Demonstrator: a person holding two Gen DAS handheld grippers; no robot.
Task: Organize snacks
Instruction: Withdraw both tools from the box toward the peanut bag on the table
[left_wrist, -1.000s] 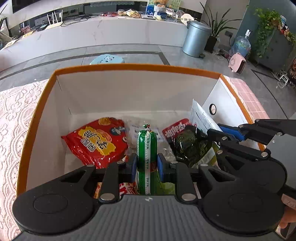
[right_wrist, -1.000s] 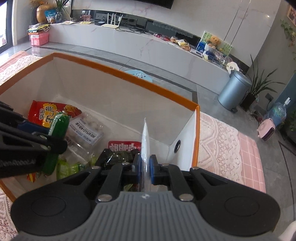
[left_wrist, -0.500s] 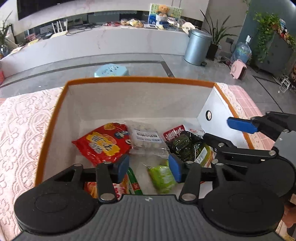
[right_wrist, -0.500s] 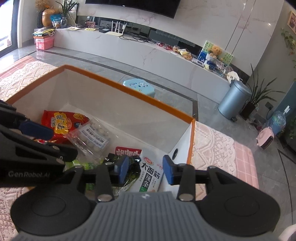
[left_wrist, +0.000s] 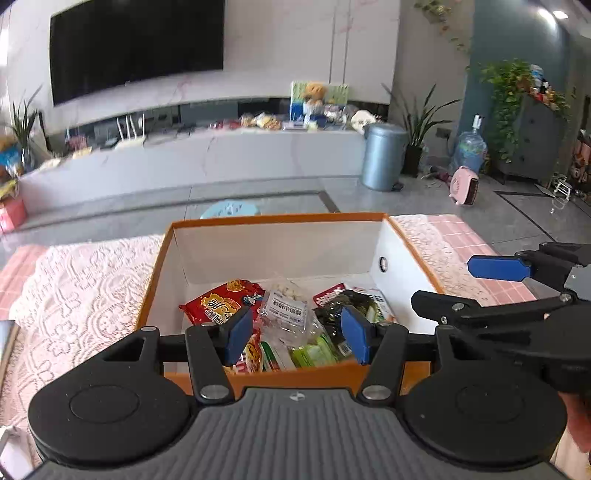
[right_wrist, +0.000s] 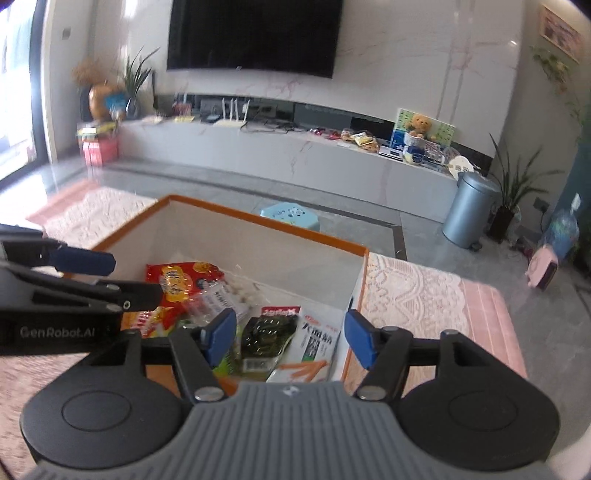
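An orange-rimmed white box (left_wrist: 280, 218) (right_wrist: 258, 218) on the lace-covered table holds several snack packs: a red noodle bag (left_wrist: 218, 301) (right_wrist: 183, 278), a clear bag of white candies (left_wrist: 288, 310) (right_wrist: 229, 295), a dark seaweed pack (left_wrist: 345, 301) (right_wrist: 269, 334), a white pack with orange sticks (right_wrist: 314, 343) and green packs (left_wrist: 314, 350). My left gripper (left_wrist: 297, 334) hovers above the box's near edge, its jaws opening with nothing between them. My right gripper (right_wrist: 291, 338) hangs over the box's right end, jaws also opening and empty. Each gripper shows in the other's view.
A pink lace cloth (left_wrist: 74, 288) (right_wrist: 413, 291) covers the table around the box. Beyond it lie a grey floor with a light blue stool (right_wrist: 290, 216), a metal bin (left_wrist: 382, 157) (right_wrist: 467, 206), a long white TV bench and potted plants.
Both grippers let go of their packs, the green sausage stick and the white pack, which now lie in the box. Both jaws opened wide and both grippers rose and drew back from the box.
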